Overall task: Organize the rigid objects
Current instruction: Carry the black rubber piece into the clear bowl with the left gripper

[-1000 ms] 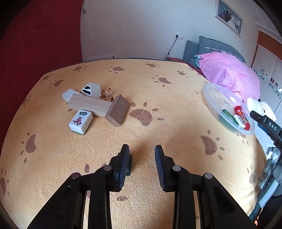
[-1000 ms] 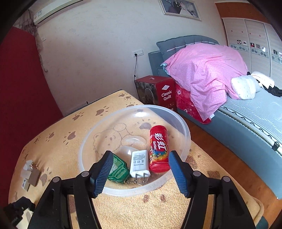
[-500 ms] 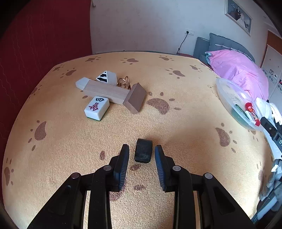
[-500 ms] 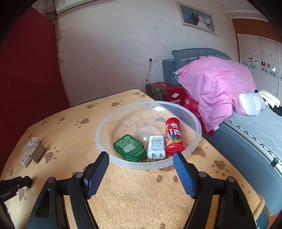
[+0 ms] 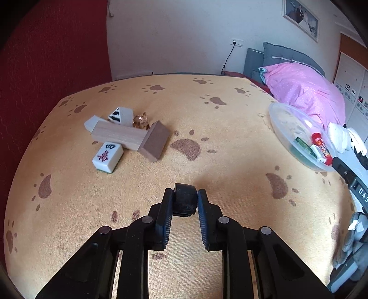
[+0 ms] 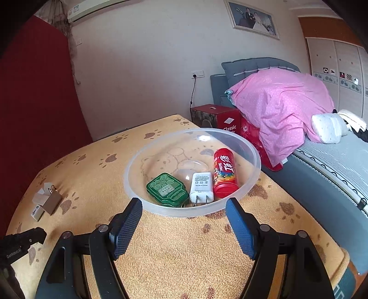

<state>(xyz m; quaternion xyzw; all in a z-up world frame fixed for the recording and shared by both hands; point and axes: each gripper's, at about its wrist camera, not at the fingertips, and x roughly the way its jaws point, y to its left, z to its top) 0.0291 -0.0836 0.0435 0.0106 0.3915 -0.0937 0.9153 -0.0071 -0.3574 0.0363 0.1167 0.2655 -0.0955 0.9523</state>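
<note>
- Lying untouched at far left – mahjong tile (image 5: 107,156), wooden blocks (image 5: 128,135), an amber trinket (image 5: 140,120) too small for identifying.
- Clamping a small black object (image 5: 185,199) in the left gripper (image 5: 185,202), low over the paw-print cloth (image 5: 207,165); identity staying unclear.
- Next, probably: carrying it rightward into the clear plastic bowl (image 6: 254,149).
- Hovering before the bowl – right gripper (image 6: 184,220) gaping, empty.

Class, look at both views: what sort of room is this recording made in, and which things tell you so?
Most likely a home bedroom: a bed with a grey headboard and pink quilt, a wardrobe beside it, and a framed photograph on the wall.
</note>
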